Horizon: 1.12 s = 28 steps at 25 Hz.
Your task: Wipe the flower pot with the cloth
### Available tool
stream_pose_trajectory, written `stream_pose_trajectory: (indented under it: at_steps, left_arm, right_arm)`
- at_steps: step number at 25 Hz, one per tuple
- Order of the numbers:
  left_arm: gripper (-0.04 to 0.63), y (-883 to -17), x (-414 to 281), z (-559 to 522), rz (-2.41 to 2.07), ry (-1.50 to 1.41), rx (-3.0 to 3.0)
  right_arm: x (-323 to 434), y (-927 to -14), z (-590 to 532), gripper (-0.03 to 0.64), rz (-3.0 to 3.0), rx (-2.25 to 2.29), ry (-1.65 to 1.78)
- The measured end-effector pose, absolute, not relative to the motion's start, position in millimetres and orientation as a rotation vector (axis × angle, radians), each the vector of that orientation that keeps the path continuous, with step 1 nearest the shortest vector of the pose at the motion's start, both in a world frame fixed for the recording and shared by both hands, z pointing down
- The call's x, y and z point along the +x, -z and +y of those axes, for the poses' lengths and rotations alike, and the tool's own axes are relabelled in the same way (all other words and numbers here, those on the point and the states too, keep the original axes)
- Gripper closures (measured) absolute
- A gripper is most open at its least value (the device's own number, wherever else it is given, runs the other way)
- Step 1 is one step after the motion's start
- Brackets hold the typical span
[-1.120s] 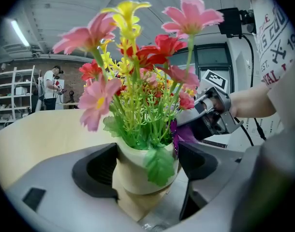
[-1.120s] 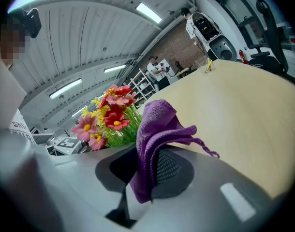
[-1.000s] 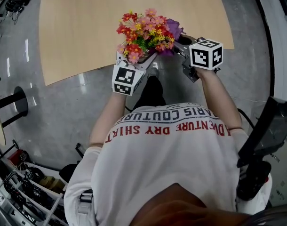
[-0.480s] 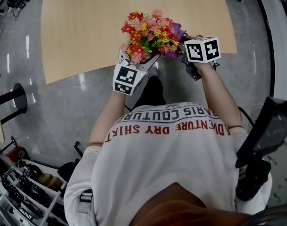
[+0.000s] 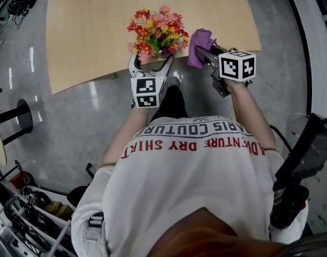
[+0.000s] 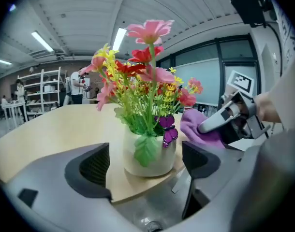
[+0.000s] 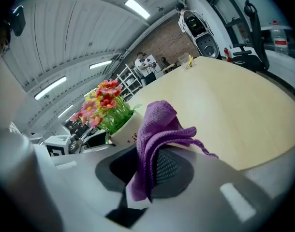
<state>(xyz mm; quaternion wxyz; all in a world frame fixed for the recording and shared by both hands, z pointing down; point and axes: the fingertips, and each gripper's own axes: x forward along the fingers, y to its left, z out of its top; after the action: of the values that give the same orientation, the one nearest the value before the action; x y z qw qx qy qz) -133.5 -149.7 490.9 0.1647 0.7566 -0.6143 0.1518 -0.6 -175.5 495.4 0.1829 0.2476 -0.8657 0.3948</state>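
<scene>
Two grippers reach the table's (image 5: 88, 31) near edge in the head view: left gripper (image 5: 151, 64) under the flowers (image 5: 155, 28), right gripper (image 5: 202, 52) just beside.

Left gripper view: wide jaws, just opened further, flank the flower pot (image 6: 150, 153) without touching.

Right gripper view: jaws pinch the purple cloth (image 7: 154, 144).

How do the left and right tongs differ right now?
Left tongs stand open, having just been opening, the white round flower pot between them untouched; right tongs are shut on the crumpled purple cloth. Left tongs face the pot; right tongs sit beside it. Both carry black-and-white marker cubes.
</scene>
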Motion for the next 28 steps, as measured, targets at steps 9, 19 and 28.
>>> stream_pose_trajectory:
  at_steps: [9, 19, 28]
  left_arm:
    - [0.140, -498.4, -112.5, -141.3, -1.956, -0.406, 1.898]
    - [0.172, -504.8, -122.5, -158.1, -2.100, -0.450, 1.749]
    - [0.184, -509.9, -131.3, -160.2, -1.960, -0.506, 1.891]
  right_arm:
    - [52.9, -476.2, -129.9, 0.575, -2.447, 0.762, -1.126]
    - [75.5, -468.3, -120.9, 0.575, -2.470, 0.794, -1.111]
    - [48.9, -466.2, -145.7, 0.575, -2.520, 0.725, -1.106]
